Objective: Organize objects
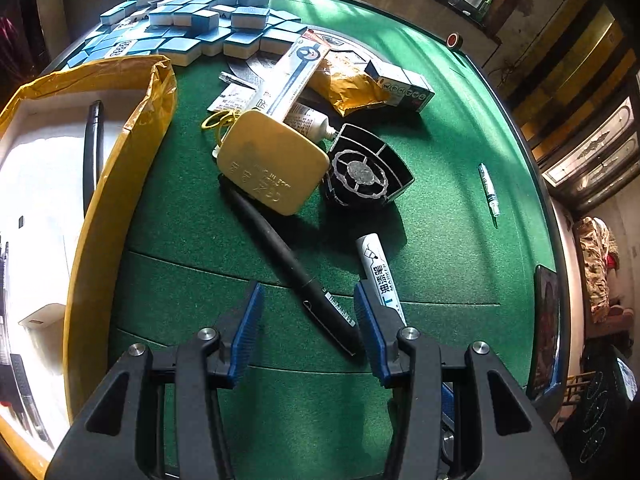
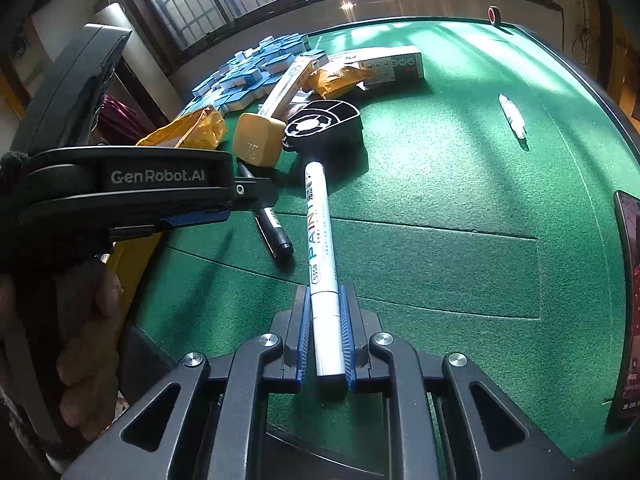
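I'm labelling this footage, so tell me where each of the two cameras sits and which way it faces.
Left wrist: sits on the left gripper, looking down along its open fingers at the green table, black pen and yellow box; only the gripper shows.
Right wrist: sits on the right gripper, looking down along fingers shut on the white marker; the left gripper and a hand show at its left.
Shared: the table, pen, marker, yellow case, black fan part and tiles.
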The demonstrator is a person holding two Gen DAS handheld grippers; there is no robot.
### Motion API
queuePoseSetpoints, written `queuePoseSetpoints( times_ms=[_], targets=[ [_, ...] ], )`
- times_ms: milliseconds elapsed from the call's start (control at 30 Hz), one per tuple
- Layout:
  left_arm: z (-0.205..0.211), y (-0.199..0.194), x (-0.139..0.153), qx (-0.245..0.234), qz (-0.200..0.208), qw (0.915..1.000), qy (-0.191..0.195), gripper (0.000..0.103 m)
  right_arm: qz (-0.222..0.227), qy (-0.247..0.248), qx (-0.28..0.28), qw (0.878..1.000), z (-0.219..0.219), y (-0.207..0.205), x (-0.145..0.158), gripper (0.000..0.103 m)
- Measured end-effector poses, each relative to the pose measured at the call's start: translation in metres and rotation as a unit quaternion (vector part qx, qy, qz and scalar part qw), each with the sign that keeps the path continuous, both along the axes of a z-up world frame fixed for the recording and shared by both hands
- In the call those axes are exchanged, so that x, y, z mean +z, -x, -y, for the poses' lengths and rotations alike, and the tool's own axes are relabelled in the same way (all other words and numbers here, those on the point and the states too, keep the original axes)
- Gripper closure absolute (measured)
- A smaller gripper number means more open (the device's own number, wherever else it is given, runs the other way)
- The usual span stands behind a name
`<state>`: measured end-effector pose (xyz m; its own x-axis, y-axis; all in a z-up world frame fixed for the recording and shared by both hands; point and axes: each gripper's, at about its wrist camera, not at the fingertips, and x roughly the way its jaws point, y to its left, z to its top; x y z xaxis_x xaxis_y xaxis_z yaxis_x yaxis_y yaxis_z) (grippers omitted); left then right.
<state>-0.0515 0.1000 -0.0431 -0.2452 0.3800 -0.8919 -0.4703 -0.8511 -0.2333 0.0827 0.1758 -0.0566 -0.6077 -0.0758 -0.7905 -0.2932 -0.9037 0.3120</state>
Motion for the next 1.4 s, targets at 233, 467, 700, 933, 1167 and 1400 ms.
queuePoseSetpoints(
  times_ms=[233, 467, 700, 933, 1167, 1400],
  targets=[
    [-0.002, -0.004, -0.006, 0.002, -0.027, 0.999, 0.034, 0.058, -0.003, 0.001, 0.004, 1.0, 0.0, 0.0, -0.001, 0.09],
    [0.013, -0.016, -0.007, -0.024, -0.053, 0.9965, 0.061, 0.084, -0.006, 0.008, 0.003, 1.0, -0.003, -0.001, -0.001, 0.09],
    [0.034, -0.037, -0.008, -0.042, -0.08, 0.9928, 0.078, 0.093, -0.003, -0.002, 0.0, 1.0, 0.0, 0.0, 0.0, 0.09],
    [0.032, -0.034, -0.008, -0.042, -0.086, 0.9925, 0.076, 0.093, -0.005, -0.01, -0.003, 1.0, 0.002, 0.0, 0.0, 0.089],
    [0.044, -0.029, -0.009, -0.017, -0.068, 0.9971, 0.029, 0.092, -0.009, -0.012, -0.031, 0.999, 0.005, -0.002, 0.0, 0.089],
    [0.032, -0.045, -0.011, -0.062, -0.089, 0.9938, 0.025, 0.046, -0.006, -0.033, -0.023, 0.999, 0.012, -0.001, 0.001, 0.084]
  ],
)
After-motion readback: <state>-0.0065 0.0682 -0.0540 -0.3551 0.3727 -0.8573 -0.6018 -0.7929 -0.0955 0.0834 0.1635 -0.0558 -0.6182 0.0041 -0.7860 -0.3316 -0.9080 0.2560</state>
